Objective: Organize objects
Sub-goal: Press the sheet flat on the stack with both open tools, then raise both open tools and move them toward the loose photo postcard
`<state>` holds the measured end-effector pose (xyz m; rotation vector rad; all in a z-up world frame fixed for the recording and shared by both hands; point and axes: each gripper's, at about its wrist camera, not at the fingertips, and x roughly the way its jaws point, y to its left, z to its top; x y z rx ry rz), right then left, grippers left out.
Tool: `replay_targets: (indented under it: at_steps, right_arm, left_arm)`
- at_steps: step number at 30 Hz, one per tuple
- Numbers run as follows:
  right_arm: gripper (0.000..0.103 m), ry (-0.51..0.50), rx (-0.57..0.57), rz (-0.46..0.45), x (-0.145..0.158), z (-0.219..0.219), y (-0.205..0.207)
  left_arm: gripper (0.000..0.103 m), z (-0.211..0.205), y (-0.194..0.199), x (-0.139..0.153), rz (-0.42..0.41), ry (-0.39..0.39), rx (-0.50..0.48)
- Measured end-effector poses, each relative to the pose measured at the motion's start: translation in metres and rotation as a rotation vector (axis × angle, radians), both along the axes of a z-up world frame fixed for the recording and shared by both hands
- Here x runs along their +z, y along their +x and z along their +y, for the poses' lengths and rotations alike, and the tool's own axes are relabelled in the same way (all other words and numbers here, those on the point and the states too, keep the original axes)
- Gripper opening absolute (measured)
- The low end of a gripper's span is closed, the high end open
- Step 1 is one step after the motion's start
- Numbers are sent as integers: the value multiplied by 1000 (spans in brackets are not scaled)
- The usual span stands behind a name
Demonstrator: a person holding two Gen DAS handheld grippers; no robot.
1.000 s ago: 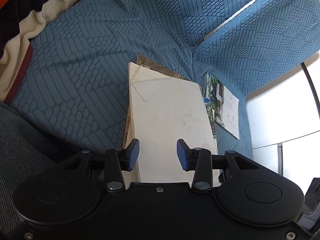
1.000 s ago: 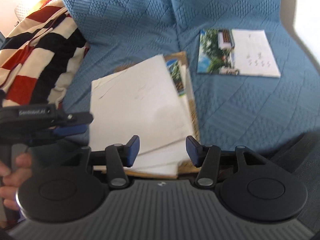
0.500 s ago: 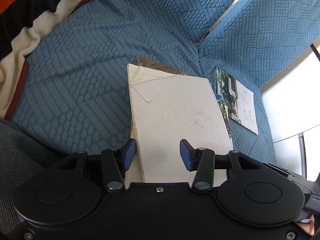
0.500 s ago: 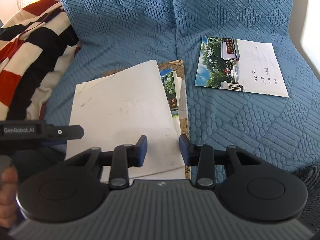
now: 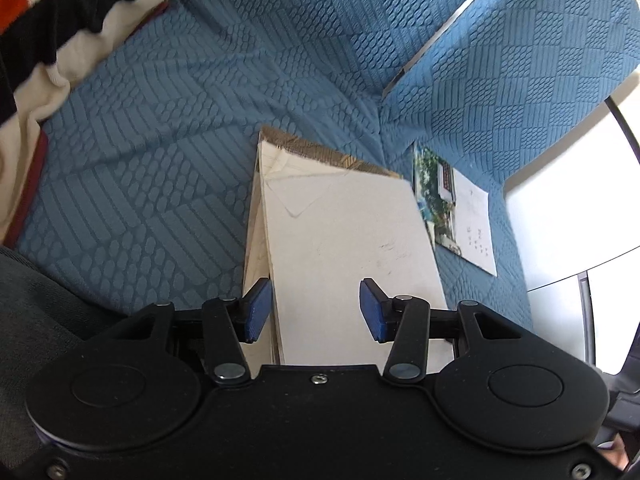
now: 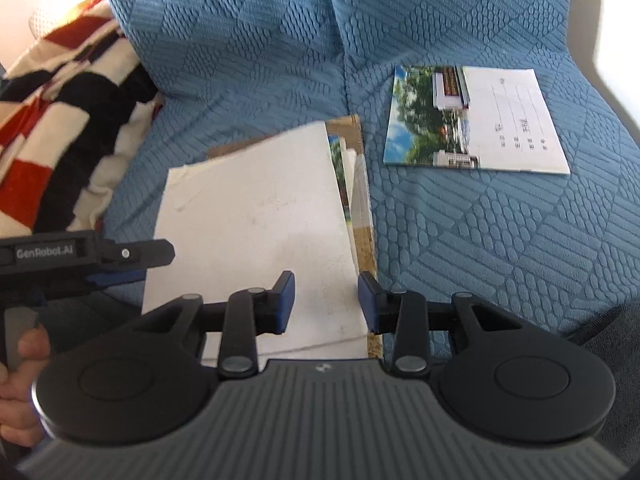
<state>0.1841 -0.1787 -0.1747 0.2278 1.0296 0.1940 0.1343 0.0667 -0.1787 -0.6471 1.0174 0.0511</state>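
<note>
Paper, thin and floppy: from the left wrist, the stack of envelopes (image 5: 348,252) lies on the blue sofa cover (image 5: 168,168), and the left gripper (image 5: 316,312) hovers over its near edge, fingers apart, gripping nothing. From the right wrist, the right gripper (image 6: 326,300) has just narrowed, yet its pads stand clear above the stack's right edge. Probably best pinched at an edge. A loose printed envelope (image 6: 476,120) lies apart. No containers show.

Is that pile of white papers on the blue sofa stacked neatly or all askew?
Askew. The white paper pile is fanned: lower sheets' edges and a brown sheet stick out at its right side.
</note>
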Motion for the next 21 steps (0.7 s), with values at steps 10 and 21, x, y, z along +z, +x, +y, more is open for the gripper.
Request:
replay_targets:
  at_steps: [10,21]
  right_arm:
    - [39,27,-12,-143,68,-5,-11]
    - [39,36,-20,-265,138,-17,-39]
  left_arm:
    - [46,-11,-14,83,-144,88,-37]
    - [70,-33,-31,160,-255,150,-71]
